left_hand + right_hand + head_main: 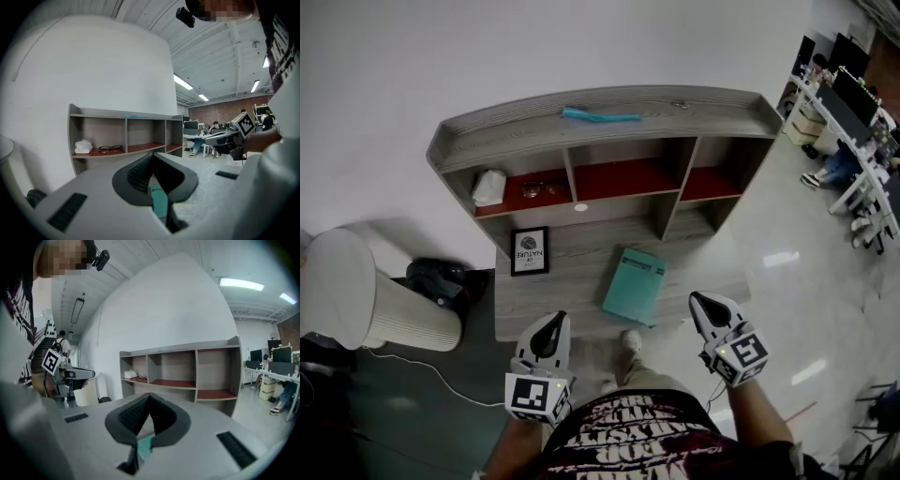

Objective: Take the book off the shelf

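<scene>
A teal book [634,286] lies flat on the grey desk board [572,300] below the shelf compartments [623,178]. Nothing holds it. Both grippers hang close to the person's body, short of the board's near edge. My left gripper [555,322] is shut and empty, left of the book. My right gripper [697,300] is shut and empty, just right of the book's near corner. In the left gripper view the jaw tips [152,155] meet, and a strip of the book [158,201] shows below them. The right gripper view shows the same: closed tips [149,394] and a bit of book [145,446].
The left compartment holds a white cloth [489,187] and glasses [541,188]. A teal object [600,115] lies on the top board. A framed picture [530,250] lies on the desk board. A white round bin [366,291] and black bag [441,279] stand left; office desks [853,141] right.
</scene>
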Demonstrator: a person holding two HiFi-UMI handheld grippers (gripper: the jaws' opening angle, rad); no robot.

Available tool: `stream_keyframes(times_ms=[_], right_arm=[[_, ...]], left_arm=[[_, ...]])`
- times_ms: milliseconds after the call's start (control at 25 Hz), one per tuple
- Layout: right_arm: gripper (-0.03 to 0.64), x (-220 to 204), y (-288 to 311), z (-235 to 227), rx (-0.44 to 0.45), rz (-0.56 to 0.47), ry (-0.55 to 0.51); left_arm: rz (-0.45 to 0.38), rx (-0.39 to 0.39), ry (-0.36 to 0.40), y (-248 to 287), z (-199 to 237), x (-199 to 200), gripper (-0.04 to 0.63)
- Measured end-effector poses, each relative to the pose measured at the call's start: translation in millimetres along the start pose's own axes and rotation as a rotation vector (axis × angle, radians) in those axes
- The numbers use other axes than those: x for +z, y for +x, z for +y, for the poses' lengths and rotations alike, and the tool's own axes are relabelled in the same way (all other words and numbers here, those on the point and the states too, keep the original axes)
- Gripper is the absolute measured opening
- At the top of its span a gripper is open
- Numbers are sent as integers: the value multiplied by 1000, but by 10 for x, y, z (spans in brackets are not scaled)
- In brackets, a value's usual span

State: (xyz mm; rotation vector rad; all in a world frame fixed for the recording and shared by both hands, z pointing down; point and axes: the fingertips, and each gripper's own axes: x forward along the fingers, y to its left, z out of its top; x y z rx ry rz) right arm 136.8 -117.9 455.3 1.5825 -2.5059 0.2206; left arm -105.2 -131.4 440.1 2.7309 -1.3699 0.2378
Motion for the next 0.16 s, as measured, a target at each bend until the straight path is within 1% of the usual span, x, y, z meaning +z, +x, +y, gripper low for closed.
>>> stream_keyframes(times_ms=[160], right_arm=[[3,-86,-3,-8,7,19,-10]], left_arm=[[32,-12,-15,82,-55,-128,6]])
